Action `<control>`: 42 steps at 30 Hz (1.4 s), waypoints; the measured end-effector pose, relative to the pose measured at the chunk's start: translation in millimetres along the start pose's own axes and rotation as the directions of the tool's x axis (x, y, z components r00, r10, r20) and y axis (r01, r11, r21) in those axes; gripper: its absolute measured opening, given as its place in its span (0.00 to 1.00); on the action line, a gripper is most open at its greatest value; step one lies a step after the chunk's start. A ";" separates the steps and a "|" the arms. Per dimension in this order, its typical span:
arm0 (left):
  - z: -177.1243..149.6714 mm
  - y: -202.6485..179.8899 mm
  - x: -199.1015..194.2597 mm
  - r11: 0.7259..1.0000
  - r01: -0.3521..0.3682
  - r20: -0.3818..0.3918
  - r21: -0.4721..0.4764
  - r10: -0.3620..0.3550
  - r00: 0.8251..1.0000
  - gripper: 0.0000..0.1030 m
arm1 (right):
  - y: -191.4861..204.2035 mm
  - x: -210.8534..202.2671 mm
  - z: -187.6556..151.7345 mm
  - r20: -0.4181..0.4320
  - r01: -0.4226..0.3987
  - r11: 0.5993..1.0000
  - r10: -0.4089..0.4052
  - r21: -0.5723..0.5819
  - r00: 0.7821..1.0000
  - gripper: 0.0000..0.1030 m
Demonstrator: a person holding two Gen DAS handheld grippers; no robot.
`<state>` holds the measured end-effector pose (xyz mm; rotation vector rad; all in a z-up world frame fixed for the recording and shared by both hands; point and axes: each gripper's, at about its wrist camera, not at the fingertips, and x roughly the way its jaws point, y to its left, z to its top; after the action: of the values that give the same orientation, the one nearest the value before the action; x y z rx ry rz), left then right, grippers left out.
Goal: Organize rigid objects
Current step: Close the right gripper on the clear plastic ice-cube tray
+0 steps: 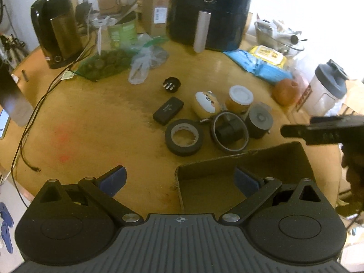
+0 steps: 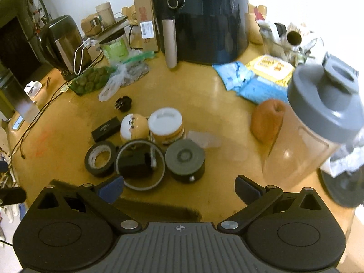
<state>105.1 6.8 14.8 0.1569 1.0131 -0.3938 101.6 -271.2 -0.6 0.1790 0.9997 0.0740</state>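
Left wrist view: left gripper (image 1: 179, 179) spread wide and empty over the cardboard box (image 1: 245, 173); tape roll (image 1: 184, 136) sits just beyond.

Right wrist view: right gripper (image 2: 179, 187) wide, empty. Best approach: drop squarely over the black puck (image 2: 184, 159).

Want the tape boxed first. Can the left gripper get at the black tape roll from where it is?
Probably yes. The left gripper is open, and the black tape roll lies flat ahead of it with bare table between; the cardboard box sits off to its right.
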 end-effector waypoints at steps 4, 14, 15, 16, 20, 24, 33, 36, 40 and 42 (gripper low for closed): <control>-1.9 4.7 1.6 0.999 0.035 -0.008 0.006 -0.035 0.999 1.00 | -0.6 11.8 5.2 0.011 0.034 0.999 -0.034 -0.021 0.999 0.98; -13.2 11.9 -5.9 0.996 0.073 -0.010 -0.047 -0.073 0.997 1.00 | -8.6 38.8 15.1 0.025 0.052 0.998 -0.053 0.027 0.998 0.87; -14.9 11.8 -7.5 0.996 0.067 -0.010 -0.054 -0.068 0.998 1.00 | -9.9 42.0 15.8 0.025 0.051 0.998 -0.052 0.034 0.998 0.85; -16.2 11.3 -9.4 0.996 0.062 -0.011 -0.058 -0.063 0.998 1.00 | -11.3 45.0 16.7 0.025 0.052 0.998 -0.053 0.041 0.998 0.84; -19.6 8.8 -17.0 0.997 0.037 0.001 -0.070 -0.037 0.999 1.00 | -19.8 60.1 21.6 0.011 0.057 0.995 -0.058 0.077 0.998 0.80; -22.1 9.1 -23.3 0.994 0.013 0.008 -0.104 -0.012 1.000 1.00 | -28.4 72.8 27.0 -0.004 0.051 0.993 -0.051 0.110 0.999 0.75; -31.5 13.2 -33.6 0.983 -0.033 0.015 -0.183 0.037 0.999 1.00 | -39.5 94.8 35.8 -0.028 0.031 0.985 -0.027 0.172 0.999 0.44; -35.1 13.1 -34.0 0.978 -0.039 0.003 -0.203 0.041 0.999 1.00 | -40.9 94.0 37.0 -0.020 0.017 0.984 -0.014 0.179 1.000 0.35; -36.9 8.8 -36.1 0.977 -0.048 -0.003 -0.208 0.048 0.999 1.00 | -41.7 86.5 33.9 0.001 0.006 0.988 -0.006 0.155 1.000 0.34; -36.8 5.4 -37.2 0.978 -0.052 -0.002 -0.203 0.052 0.999 1.00 | -41.5 80.9 30.7 0.013 0.000 0.990 -0.001 0.141 1.000 0.34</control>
<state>60.7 32.3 26.8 -0.0011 1.0373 -0.2412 170.2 -304.0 -59.1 0.3086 0.9923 0.0014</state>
